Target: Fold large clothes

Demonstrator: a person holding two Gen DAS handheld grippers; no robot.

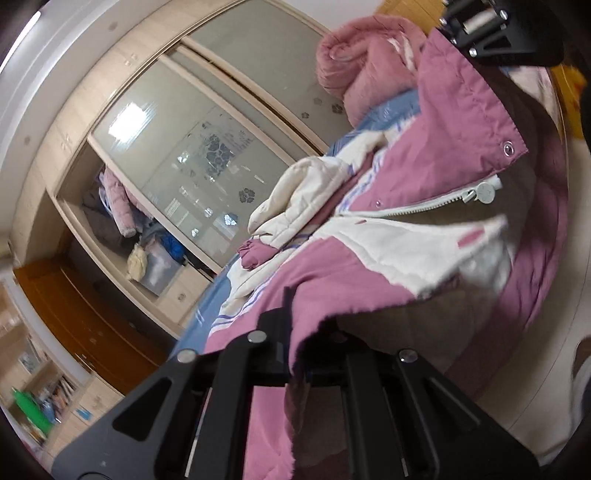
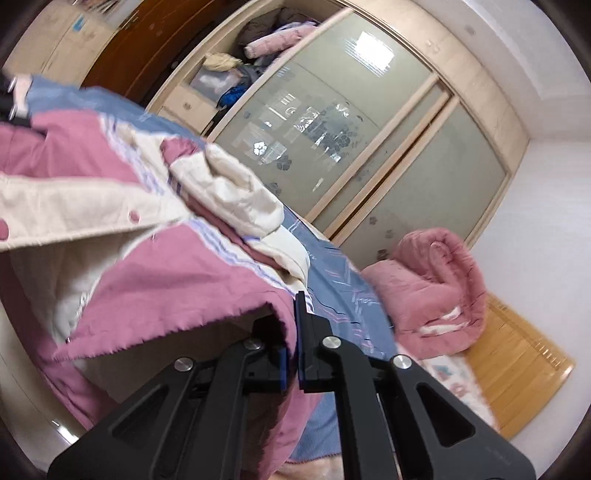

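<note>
A large pink and cream padded jacket [image 1: 424, 236] with a white zipper [image 1: 436, 205] hangs lifted over a blue bedsheet [image 1: 207, 314]. My left gripper [image 1: 291, 332] is shut on the jacket's pink hem edge. The right gripper [image 1: 491, 29] shows at the top right of the left wrist view, holding the jacket's other corner. In the right wrist view my right gripper [image 2: 293, 325] is shut on the pink hem of the jacket [image 2: 155, 266], which drapes to the left. The cream sleeve [image 2: 236, 192] lies bunched on the bed.
A rolled pink blanket [image 2: 432, 284] lies on the bed near a wooden headboard [image 2: 517, 365]. A wardrobe with frosted sliding doors [image 2: 369, 140] stands beyond, one section open with clothes [image 1: 118, 210]. A brown door [image 1: 85, 317] and shelves [image 1: 40, 398] stand beside it.
</note>
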